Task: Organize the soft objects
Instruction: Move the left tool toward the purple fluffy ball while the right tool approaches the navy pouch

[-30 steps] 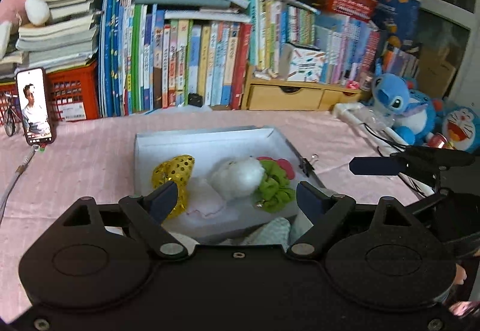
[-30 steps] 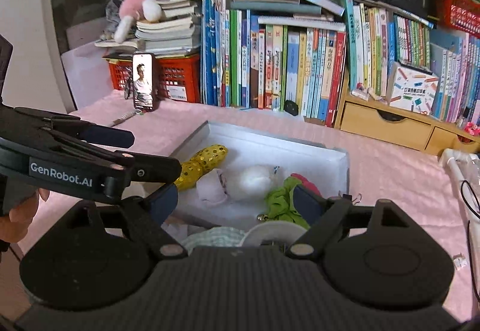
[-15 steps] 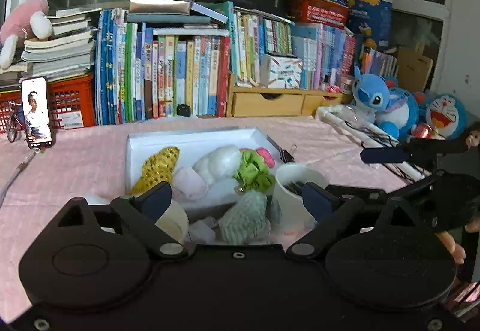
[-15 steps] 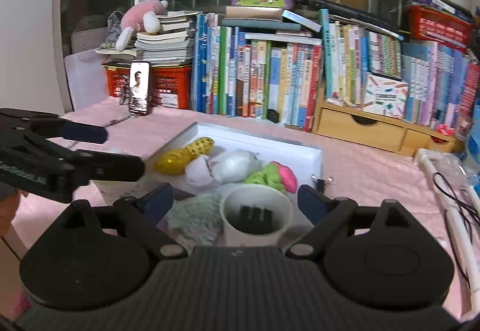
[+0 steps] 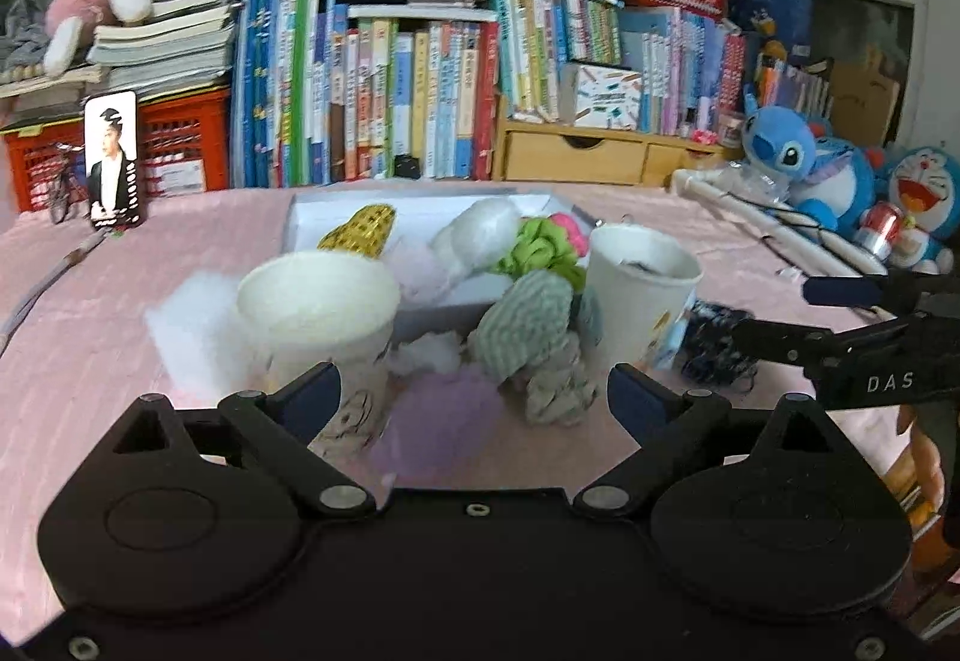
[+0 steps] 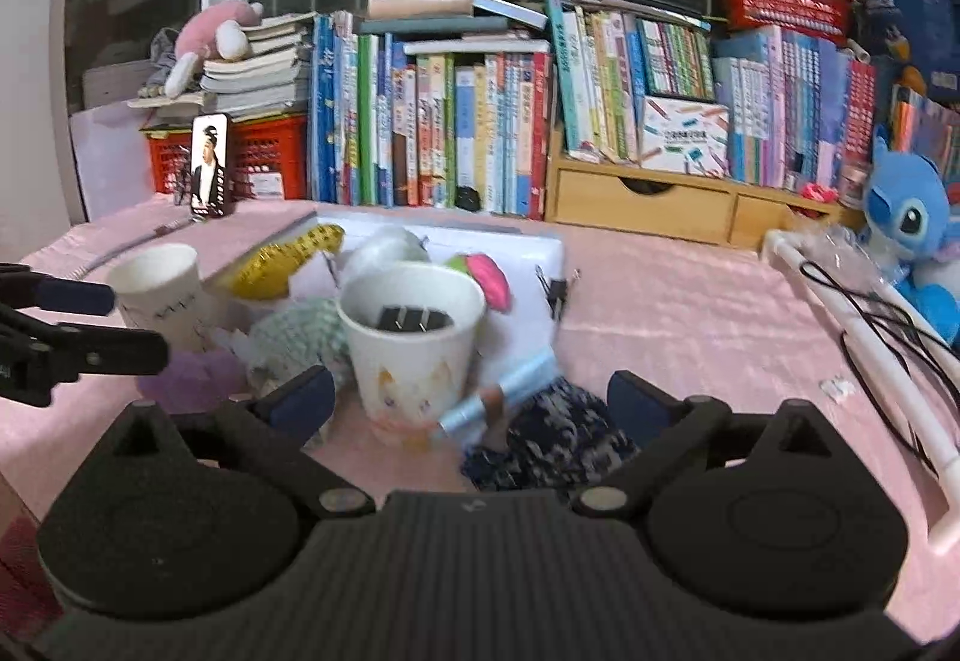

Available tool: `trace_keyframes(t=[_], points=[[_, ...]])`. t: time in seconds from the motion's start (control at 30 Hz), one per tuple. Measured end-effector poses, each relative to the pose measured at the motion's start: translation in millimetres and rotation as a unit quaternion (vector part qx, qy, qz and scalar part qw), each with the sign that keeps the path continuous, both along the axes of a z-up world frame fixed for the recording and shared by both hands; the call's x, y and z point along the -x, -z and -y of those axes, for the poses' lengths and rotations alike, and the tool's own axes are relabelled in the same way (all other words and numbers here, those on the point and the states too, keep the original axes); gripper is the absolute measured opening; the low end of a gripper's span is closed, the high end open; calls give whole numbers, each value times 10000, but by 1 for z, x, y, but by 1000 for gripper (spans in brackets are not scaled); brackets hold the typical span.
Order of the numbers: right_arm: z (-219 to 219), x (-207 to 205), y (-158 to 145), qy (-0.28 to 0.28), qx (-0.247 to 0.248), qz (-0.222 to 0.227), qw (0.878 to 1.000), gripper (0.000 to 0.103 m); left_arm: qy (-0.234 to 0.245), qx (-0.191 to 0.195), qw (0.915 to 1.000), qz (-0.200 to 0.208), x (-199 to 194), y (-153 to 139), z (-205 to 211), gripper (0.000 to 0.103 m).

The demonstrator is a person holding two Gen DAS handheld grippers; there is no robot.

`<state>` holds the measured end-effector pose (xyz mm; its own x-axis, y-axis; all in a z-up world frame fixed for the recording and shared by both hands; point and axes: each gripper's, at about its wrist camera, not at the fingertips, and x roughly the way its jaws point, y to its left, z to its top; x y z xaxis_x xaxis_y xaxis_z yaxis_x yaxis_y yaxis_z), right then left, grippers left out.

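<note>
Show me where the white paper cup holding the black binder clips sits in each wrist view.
Left wrist view: the white paper cup with black binder clips stands right of centre, beside the pale green knitted bundle.
Right wrist view: the same cup is centre-left, just ahead of the fingers.
Shared landmark: the white shallow tray behind it.

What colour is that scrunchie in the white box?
Bright green scrunchie, lying in the white box; left wrist view shows it best.

Dim indoor light, fisheye-bent edges, near objects motion-blurred.
</note>
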<state>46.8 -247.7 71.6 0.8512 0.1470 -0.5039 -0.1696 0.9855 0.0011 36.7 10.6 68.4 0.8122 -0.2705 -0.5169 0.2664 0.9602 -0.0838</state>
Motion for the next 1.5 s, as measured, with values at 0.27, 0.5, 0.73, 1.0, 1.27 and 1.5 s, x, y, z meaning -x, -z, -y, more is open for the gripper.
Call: trace_keyframes(t=[0.27, 0.5, 0.73, 1.0, 1.27, 1.5], points=[[4, 0, 26, 341, 273, 74, 9990, 102, -555, -41, 9984, 132, 12, 30, 1, 95], [8, -7, 41, 594, 294, -33, 9978, 102, -913, 101, 9957, 110, 4, 41, 3, 94], [13, -19, 44, 734, 244, -200, 9968, 100, -1128, 356, 9929, 136, -2, 42, 1, 93], [12, -27, 45, 705, 87, -297, 9970, 89, -1368, 671, 9883, 38, -9, 45, -3, 85], [7, -33, 47, 701, 83, -332, 9969, 79, -1369, 658, 9884, -89, -16, 52, -1, 69], [4, -30, 46, 667, 110, -331, 9972, 62, -1303, 527, 9900, -79, -10, 53, 4, 46]])
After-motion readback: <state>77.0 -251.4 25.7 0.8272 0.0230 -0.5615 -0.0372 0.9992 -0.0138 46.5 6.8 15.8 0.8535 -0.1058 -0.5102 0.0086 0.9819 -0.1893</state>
